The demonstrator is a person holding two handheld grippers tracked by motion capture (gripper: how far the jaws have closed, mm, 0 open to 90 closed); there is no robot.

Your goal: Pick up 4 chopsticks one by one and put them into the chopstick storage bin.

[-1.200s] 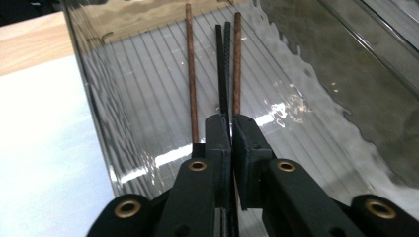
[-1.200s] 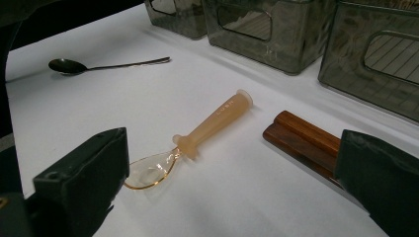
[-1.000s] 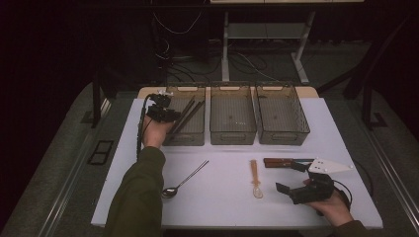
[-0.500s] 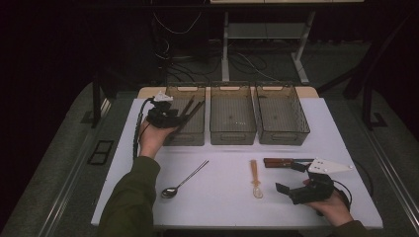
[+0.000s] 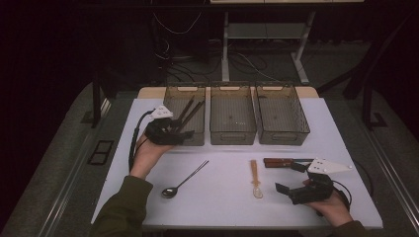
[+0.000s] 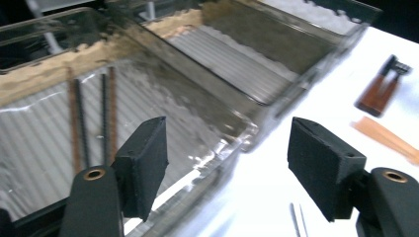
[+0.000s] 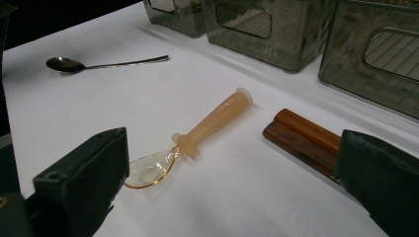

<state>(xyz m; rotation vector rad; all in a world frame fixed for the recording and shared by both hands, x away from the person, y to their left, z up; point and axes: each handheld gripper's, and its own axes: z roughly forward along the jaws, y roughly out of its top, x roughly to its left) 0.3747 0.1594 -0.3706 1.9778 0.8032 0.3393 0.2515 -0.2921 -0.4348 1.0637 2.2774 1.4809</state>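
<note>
Nearest the person, the right gripper point(image 5: 295, 185) rests low on the white worktop point(image 5: 222, 207), jaws wide apart and holding nothing; in the right gripper view they bracket the amber plastic spoon point(image 7: 197, 138) lying flat, bowl toward the gripper, so it looks lined up as the next pick. Just beside it lies a wooden-handled utensil point(image 7: 301, 138), its dark end running under the right jaw's side of that view; I can't tell what kind. Left of centre the metal spoon point(image 5: 184, 180) lies loose on the worktop, apart from both grippers. Further out, the left gripper point(image 5: 185, 129) hangs at the near rim of the left bin point(image 5: 197, 139), jaws have just been opening, now well apart, nothing between the pads. The chopsticks point(image 5: 190, 111) lean inside that left bin, tips against the far wall, and lie along its ribbed floor in the left gripper view, likely just dropped there for sorting. The middle bin point(image 5: 232, 136) and right bin point(image 5: 296, 133) stand in a row beside it, probably for the other utensil types.
</note>
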